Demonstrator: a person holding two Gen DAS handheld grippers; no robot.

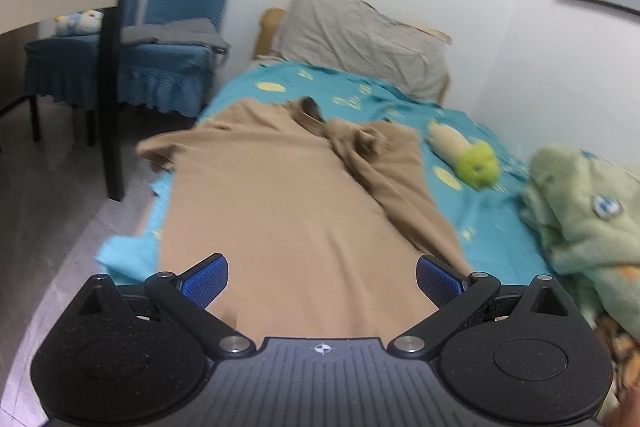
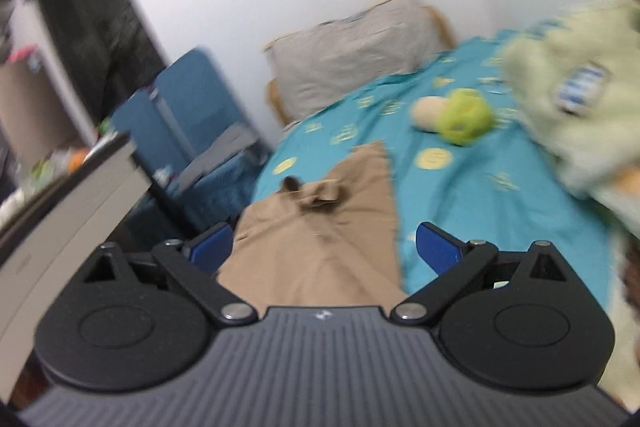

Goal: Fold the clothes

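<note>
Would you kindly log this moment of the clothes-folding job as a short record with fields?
garment: tan shirt spread on the bed, collar at the far end, one sleeve folded over its body
surface: teal bedsheet with yellow prints
left gripper: open, holding nothing, above the shirt's near hem
right gripper: open, holding nothing, over the shirt
other items on bed: grey pillow, green plush toy, pale green blanket
beside bed: blue chair
image quality: both views motion-blurred
</note>
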